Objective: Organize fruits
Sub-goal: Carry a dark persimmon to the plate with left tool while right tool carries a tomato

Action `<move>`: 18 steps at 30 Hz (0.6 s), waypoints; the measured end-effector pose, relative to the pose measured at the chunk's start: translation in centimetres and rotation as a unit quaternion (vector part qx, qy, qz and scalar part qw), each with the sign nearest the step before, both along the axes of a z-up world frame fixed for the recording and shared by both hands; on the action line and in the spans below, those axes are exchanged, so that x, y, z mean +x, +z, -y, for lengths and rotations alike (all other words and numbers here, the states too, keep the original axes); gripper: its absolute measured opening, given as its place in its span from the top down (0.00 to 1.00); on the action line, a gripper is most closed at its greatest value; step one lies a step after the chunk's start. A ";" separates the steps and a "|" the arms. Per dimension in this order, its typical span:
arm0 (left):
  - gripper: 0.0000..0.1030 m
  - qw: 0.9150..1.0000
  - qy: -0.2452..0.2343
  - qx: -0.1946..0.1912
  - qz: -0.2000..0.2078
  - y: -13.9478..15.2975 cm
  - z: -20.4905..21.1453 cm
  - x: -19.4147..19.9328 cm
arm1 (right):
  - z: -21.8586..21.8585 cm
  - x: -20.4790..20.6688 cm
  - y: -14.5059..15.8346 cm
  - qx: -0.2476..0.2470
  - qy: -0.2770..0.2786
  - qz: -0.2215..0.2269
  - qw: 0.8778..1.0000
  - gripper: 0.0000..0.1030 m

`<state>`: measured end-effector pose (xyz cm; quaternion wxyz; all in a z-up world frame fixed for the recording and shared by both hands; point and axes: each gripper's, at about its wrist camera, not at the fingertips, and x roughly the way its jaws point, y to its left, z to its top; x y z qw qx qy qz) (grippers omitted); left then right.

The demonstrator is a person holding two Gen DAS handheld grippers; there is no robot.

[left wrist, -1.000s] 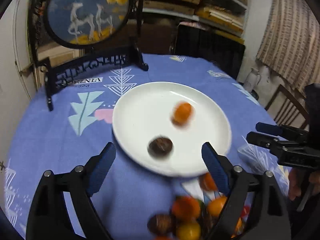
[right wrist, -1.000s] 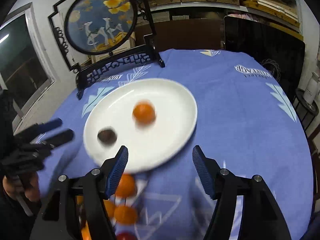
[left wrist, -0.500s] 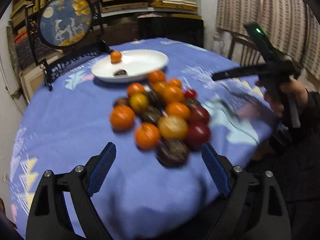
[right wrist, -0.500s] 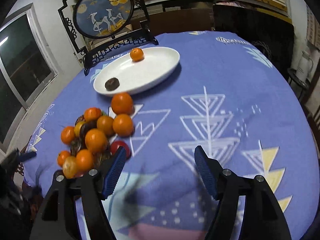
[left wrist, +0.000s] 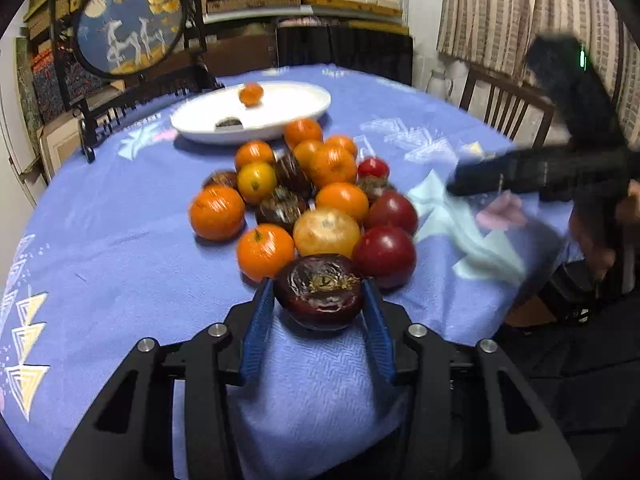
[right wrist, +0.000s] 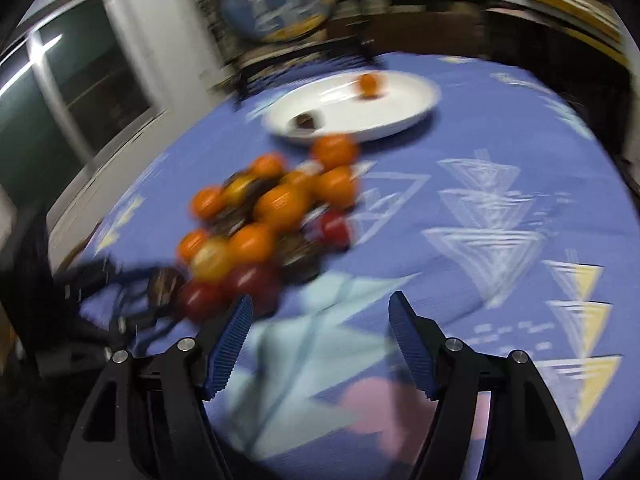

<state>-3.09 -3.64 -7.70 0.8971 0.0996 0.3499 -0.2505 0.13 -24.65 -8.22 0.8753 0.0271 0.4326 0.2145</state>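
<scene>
Left wrist view: sharp near the claw, right side smeared; right gripper (left wrist: 454, 186) shows only as a dark blurred bar and handle, its fingertips not readable here.
Right wrist view: heavy motion blur overall; fruit edges and the far background smear together, left gripper (right wrist: 152, 292) just a dark shape at the left edge.
Cut off: round table with blue patterned cloth (left wrist: 120, 240) runs out of frame at the bottom in both views.
Hidden: several dark fruits sit buried in the pile, only partly visible between the orange ones.
Left claw: left gripper (left wrist: 318, 300) jaws have just been closing; blue pads now pressed on both sides of the dark purple wrinkled round fruit (left wrist: 319, 290), clamped on it.
Held fruit place: on the cloth at the near edge of the pile of orange, red and yellow round fruits (left wrist: 312, 196), touching the pile.
Right claw: right gripper (right wrist: 320, 332) jaws apart, nothing between them, only cloth below.
Pile vs right claw: just beyond and left of its left finger; a dark red fruit (right wrist: 252, 284) nearest the pad.
Plate: white oval ceramic plate (left wrist: 292, 116) behind the pile, holding one small orange fruit (left wrist: 251, 94) and one small dark fruit (left wrist: 228, 123).
</scene>
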 end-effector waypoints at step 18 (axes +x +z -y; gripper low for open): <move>0.57 0.998 0.052 -0.035 -0.011 1.0 -3.6 1.9 | -3.5 3.0 -1.9 0.092 0.048 -0.048 0.993 0.55</move>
